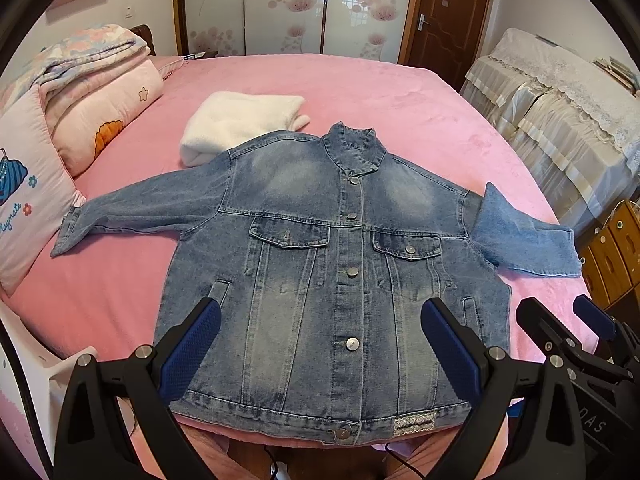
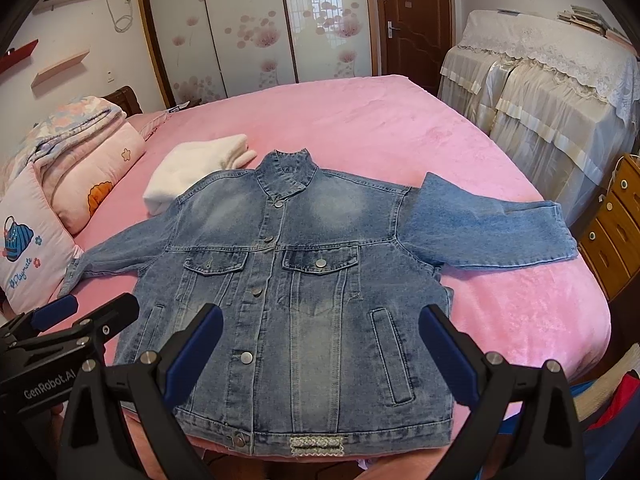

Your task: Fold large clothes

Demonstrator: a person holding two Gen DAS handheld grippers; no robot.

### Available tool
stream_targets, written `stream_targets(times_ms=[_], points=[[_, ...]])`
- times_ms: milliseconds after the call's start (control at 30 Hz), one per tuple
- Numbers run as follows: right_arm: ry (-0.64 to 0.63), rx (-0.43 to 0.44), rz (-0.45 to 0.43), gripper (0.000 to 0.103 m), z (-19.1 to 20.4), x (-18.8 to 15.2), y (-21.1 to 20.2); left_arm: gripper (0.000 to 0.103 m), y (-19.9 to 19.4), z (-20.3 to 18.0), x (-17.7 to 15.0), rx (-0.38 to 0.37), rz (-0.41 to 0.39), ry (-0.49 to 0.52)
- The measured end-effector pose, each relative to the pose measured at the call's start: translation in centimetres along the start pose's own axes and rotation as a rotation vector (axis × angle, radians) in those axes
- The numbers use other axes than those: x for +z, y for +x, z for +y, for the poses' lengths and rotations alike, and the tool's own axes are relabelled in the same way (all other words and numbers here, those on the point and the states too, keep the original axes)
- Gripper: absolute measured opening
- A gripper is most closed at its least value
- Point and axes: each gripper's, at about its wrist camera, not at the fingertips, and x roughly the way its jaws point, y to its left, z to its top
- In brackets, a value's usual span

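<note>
A blue denim jacket [image 1: 320, 264] lies buttoned and front up on the pink bed [image 1: 380, 92], sleeves spread left and right, hem at the near edge. It also shows in the right wrist view [image 2: 304, 280]. My left gripper [image 1: 320, 344] is open and empty, held above the jacket's lower part. My right gripper [image 2: 320, 348] is open and empty above the hem. The right gripper shows at the right of the left wrist view [image 1: 564, 320]; the left gripper shows at the left of the right wrist view [image 2: 92, 312].
A folded white fleece garment [image 1: 236, 124] lies behind the jacket's left shoulder. Pillows and folded quilts [image 1: 80, 100] are stacked at the bed's left. Lace-covered furniture [image 2: 540, 92] and a wooden drawer unit [image 2: 612, 228] stand to the right. Wardrobe doors and a room door are at the back.
</note>
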Motion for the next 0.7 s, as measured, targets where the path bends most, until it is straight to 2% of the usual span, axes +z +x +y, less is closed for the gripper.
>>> stream_targets(times_ms=[700], points=[[0.008,0.012,0.0,0.099,-0.34,-0.4,-0.4,0.099,-0.75,0.02,-0.24,0.015,-0.003,0.008]])
